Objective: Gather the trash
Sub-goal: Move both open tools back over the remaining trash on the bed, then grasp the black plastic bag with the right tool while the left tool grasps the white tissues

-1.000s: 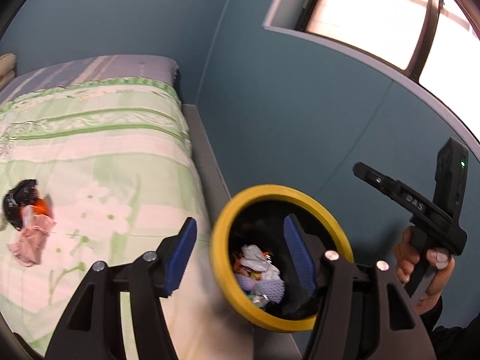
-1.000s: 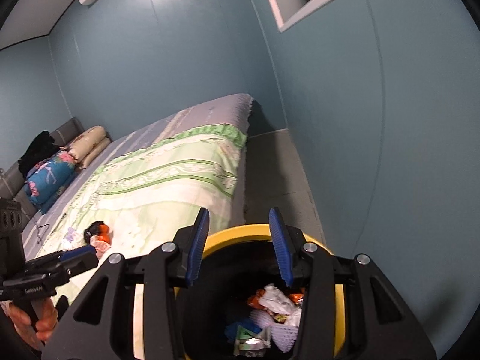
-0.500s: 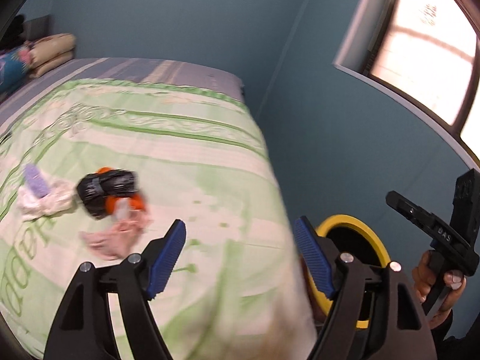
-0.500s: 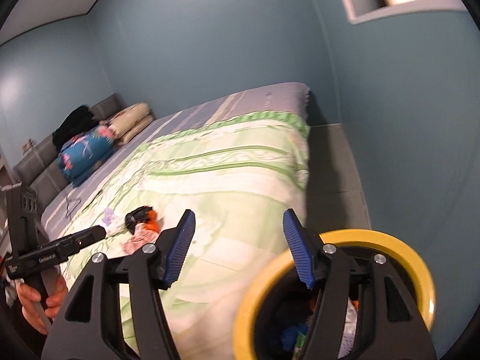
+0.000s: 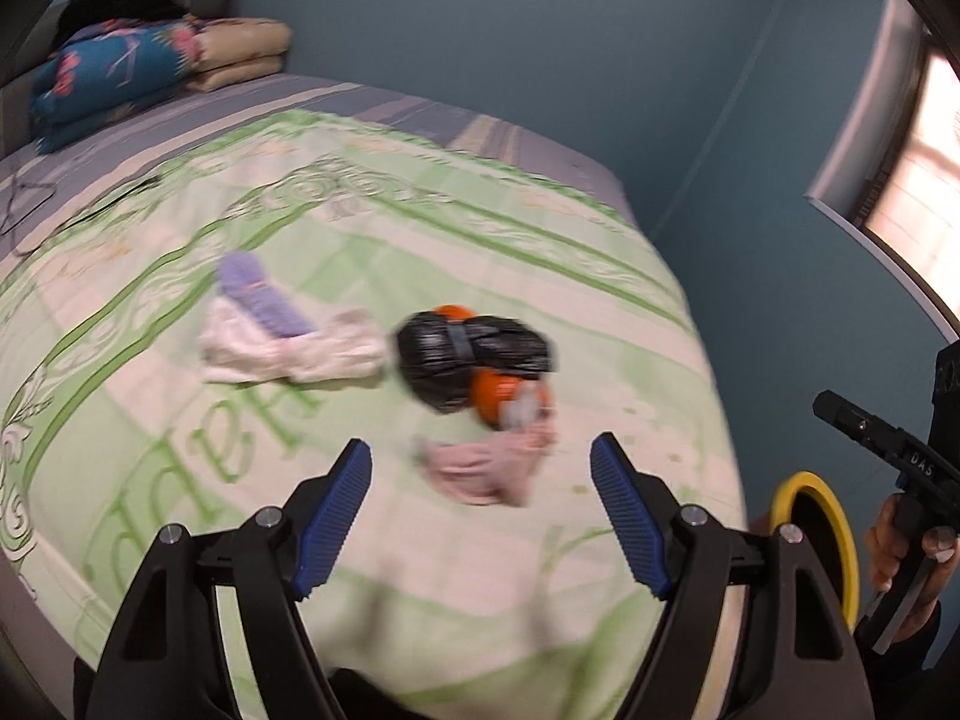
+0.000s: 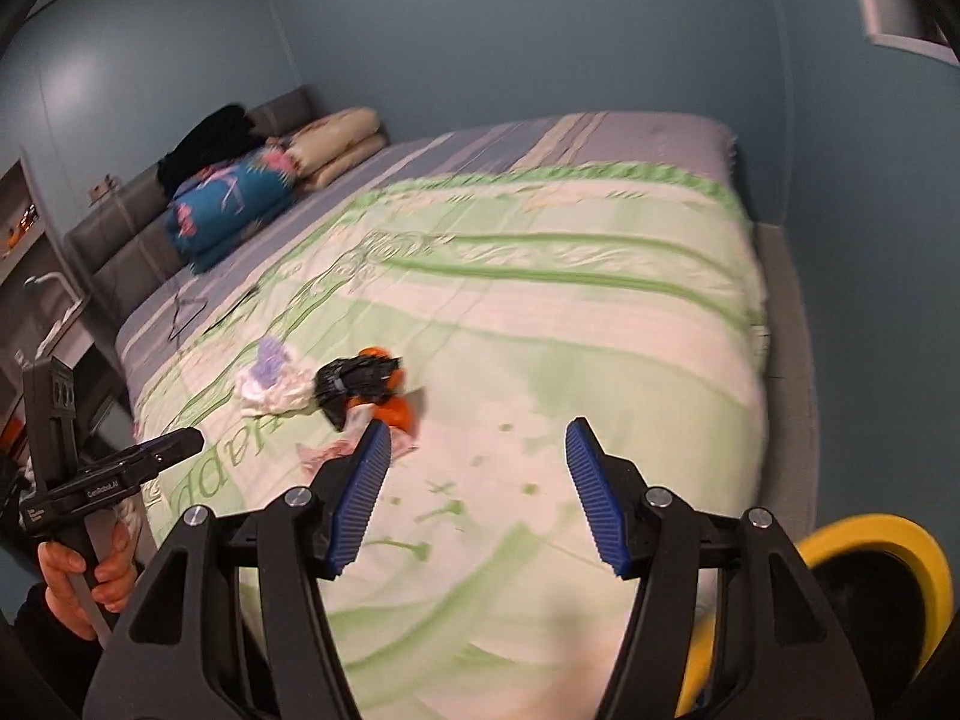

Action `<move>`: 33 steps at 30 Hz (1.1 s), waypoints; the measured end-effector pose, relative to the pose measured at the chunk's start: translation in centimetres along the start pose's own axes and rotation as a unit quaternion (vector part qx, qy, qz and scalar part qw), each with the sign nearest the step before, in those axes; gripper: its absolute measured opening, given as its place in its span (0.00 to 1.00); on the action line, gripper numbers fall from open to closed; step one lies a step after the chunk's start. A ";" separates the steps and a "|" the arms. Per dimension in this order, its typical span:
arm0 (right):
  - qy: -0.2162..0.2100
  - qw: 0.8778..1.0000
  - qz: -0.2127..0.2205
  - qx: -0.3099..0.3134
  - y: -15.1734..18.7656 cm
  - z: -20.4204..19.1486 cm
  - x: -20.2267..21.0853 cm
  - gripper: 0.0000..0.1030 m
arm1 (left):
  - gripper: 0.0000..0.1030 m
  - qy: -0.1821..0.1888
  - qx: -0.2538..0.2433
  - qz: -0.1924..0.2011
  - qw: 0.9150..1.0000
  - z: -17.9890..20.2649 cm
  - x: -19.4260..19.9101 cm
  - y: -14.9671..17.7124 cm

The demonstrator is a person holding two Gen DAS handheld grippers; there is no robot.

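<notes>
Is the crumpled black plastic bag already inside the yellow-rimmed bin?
No, the crumpled black plastic bag lies on the green bedspread, apart from the yellow-rimmed bin.

Motion blur smears the litter on the bed [image 5: 540, 252]: the black bag [image 5: 474, 354], the orange piece [image 5: 492, 399] under it and the pink scrap [image 5: 480, 471] lose their outlines, so what they are stays unclear. The yellow bin [image 6: 882, 546] is cut by the picture's lower right edge and partly hidden behind the right hand-held gripper [image 6: 474, 486]; its contents cannot be seen.
</notes>
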State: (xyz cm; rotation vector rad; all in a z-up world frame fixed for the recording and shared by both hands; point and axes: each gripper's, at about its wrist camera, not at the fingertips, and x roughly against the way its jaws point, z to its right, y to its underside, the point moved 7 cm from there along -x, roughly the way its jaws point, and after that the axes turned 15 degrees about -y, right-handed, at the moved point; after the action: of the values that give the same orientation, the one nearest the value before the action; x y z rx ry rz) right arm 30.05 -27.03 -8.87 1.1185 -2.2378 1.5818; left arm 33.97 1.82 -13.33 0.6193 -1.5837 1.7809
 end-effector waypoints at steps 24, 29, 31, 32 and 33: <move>-0.007 0.988 -0.111 0.109 -1.7 -3.7 -20.8 0.56 | 0.70 -0.063 0.067 -0.033 0.995 -13.0 -8.7 -2.2; -0.002 0.985 -0.120 0.122 -1.8 -3.9 -22.5 0.56 | 0.70 -0.062 0.081 -0.036 0.994 -14.0 -10.0 -3.3; -0.003 0.985 -0.123 0.122 -1.8 -3.9 -23.0 0.56 | 0.70 -0.060 0.080 -0.037 0.994 -14.2 -10.6 -3.9; -0.003 0.985 -0.125 0.123 -1.8 -3.9 -23.3 0.56 | 0.70 -0.059 0.079 -0.038 0.994 -14.2 -10.9 -4.1; -0.002 0.984 -0.125 0.124 -1.8 -3.9 -23.4 0.56 | 0.70 -0.056 0.077 -0.041 0.995 -14.1 -11.4 -4.3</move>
State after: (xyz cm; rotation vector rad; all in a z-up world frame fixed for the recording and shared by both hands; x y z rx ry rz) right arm 46.62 -12.91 -18.51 1.4034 -1.8482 1.7815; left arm 45.91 14.01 -20.88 0.8582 -1.4789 1.8471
